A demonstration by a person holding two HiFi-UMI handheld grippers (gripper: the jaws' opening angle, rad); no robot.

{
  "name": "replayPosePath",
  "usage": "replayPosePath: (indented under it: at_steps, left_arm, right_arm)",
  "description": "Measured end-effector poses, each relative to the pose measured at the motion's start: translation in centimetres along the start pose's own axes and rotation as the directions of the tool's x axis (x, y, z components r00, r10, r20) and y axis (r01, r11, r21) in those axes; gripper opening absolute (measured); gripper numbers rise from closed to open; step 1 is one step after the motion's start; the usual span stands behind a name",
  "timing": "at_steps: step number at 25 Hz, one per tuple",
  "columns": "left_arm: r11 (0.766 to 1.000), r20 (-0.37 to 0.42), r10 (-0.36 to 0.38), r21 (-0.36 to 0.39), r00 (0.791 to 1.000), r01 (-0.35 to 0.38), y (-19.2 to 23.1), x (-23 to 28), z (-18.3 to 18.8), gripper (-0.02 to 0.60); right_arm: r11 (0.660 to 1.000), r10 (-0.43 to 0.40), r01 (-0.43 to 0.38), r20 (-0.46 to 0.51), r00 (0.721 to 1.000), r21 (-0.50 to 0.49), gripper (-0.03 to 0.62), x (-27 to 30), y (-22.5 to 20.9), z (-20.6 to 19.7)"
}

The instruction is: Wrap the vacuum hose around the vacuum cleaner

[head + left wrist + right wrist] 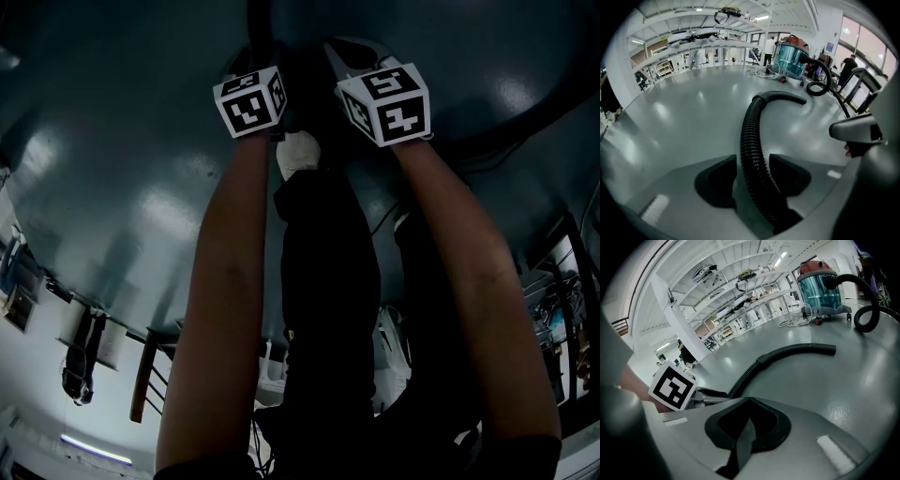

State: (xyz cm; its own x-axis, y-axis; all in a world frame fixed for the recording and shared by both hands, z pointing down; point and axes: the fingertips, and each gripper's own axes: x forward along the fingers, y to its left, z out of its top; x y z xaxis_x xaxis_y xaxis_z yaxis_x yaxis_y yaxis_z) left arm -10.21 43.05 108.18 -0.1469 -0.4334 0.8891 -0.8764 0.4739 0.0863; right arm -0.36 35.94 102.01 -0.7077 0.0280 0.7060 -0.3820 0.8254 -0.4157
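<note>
A teal vacuum cleaner [790, 58] with a red top stands far off on the grey floor; the right gripper view shows the vacuum cleaner [819, 287] too. Its black ribbed hose [751, 136] runs from a smooth curved end tube [783, 97] straight between the jaws of my left gripper [753, 159], which stand open on either side of it with narrow gaps. My right gripper [749, 401] is shut with nothing in it, beside the hose [745, 378] and the left gripper's marker cube [672, 387]. In the dark head view both cubes, left [250, 100] and right [386, 101], sit side by side low over the floor.
A second loop of hose [819, 79] curls by the vacuum, and a white cable [761, 71] lies on the floor near it. White racks [740, 291] line the back. People [848, 65] and a metal frame [862, 86] are at the right. My own legs and shoes [300, 150] are between the arms.
</note>
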Motion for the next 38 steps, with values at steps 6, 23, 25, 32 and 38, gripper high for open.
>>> replayPosePath:
  at_steps: [6, 23, 25, 32, 38]
  left_arm:
    - [1.0, 0.0, 0.019, -0.006, 1.0, -0.019, -0.2, 1.4, -0.2, 0.224]
    - [0.993, 0.063, 0.089, -0.077, 0.994, -0.084, -0.3, -0.7, 1.7, 0.179]
    - [0.994, 0.068, 0.092, -0.069, 0.993, -0.087, -0.8, -2.3, 2.6, 0.178]
    - [0.997, 0.124, 0.071, -0.05, 0.99, -0.065, -3.0, -9.1, 7.8, 0.178]
    - [0.998, 0.134, 0.061, -0.018, 0.989, -0.059, -6.2, -14.1, 11.1, 0.176]
  right_arm:
    - [1.0, 0.011, -0.012, -0.015, 1.0, -0.016, -0.004, 0.1, 0.1, -0.8]
    - [0.999, 0.017, -0.016, -0.005, 1.0, 0.03, -0.004, -0.6, 0.4, 0.5]
    - [1.0, 0.019, -0.019, -0.003, 1.0, 0.025, -0.003, -1.7, 0.9, 1.5]
    - [1.0, 0.031, -0.031, 0.018, 0.999, -0.004, -0.004, -7.5, 3.4, 6.9]
    - [0.999, 0.026, -0.026, 0.005, 1.0, -0.026, -0.004, -12.9, 4.0, 9.1]
